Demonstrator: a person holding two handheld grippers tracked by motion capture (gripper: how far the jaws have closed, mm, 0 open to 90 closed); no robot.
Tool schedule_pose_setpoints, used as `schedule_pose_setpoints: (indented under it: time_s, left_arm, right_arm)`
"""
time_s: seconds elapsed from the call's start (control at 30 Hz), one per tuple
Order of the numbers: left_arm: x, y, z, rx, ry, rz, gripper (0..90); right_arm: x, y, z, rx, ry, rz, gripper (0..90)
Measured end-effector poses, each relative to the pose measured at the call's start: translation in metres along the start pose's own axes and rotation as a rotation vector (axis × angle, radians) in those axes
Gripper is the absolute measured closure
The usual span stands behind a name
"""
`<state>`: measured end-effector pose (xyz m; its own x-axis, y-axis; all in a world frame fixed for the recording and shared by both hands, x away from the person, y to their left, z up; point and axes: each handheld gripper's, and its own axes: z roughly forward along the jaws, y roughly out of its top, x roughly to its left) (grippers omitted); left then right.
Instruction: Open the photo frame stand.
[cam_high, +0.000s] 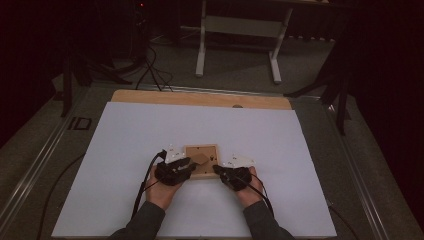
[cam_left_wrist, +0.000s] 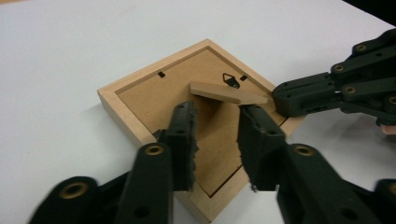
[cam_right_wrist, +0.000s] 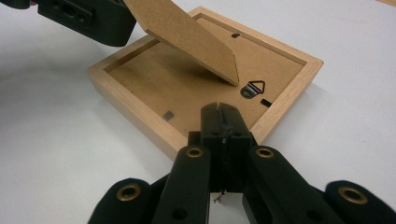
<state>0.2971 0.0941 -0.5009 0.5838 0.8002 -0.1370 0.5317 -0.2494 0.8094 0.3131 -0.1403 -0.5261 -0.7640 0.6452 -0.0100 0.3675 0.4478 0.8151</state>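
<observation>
A small wooden picture frame (cam_high: 201, 161) lies face down on the white table, its brown backing board (cam_left_wrist: 154, 88) up. Its cardboard stand flap (cam_left_wrist: 229, 93) is tilted up off the board, next to a metal hanger (cam_right_wrist: 253, 88). My left gripper (cam_left_wrist: 217, 109) hovers over the frame's near corner, open, with nothing pressed between the pads; the flap lies just beyond its tips. My right gripper (cam_right_wrist: 218, 109) is shut with nothing in it, its tips at the frame's rim (cam_right_wrist: 280, 100) near the hanger. From above, the left gripper (cam_high: 187, 164) and right gripper (cam_high: 217, 169) flank the frame.
The white sheet (cam_high: 125, 150) covers most of a wooden tabletop whose far edge (cam_high: 200, 97) shows bare. A white table stand (cam_high: 240, 30) and cables (cam_high: 150, 70) sit on the floor beyond. Black cables trail from both grippers toward the person's sleeves.
</observation>
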Motion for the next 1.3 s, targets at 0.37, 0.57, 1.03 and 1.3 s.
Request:
schedule_pose_setpoints:
  time_s: [0.37,0.57,1.03,1.3]
  left_arm:
    - [0.0044,0.0007,0.0049,0.029,-0.012,-0.020,52.1]
    - [0.0071,0.0003,0.0025,0.035,-0.029,-0.007,50.4]
    - [0.0049,-0.0004,0.0008,0.048,-0.055,0.031,47.9]
    - [0.0040,0.0017,0.0054,0.055,-0.065,0.034,42.3]
  right_arm:
    - [0.0001,0.0000,0.0000,0.000,0.000,0.001,89.5]
    - [0.0002,0.0000,0.0001,-0.001,0.000,0.002,89.5]
    - [0.0000,-0.0001,0.0000,-0.001,0.000,0.000,89.4]
    - [0.0003,-0.0001,0.0002,-0.003,-0.003,-0.001,89.0]
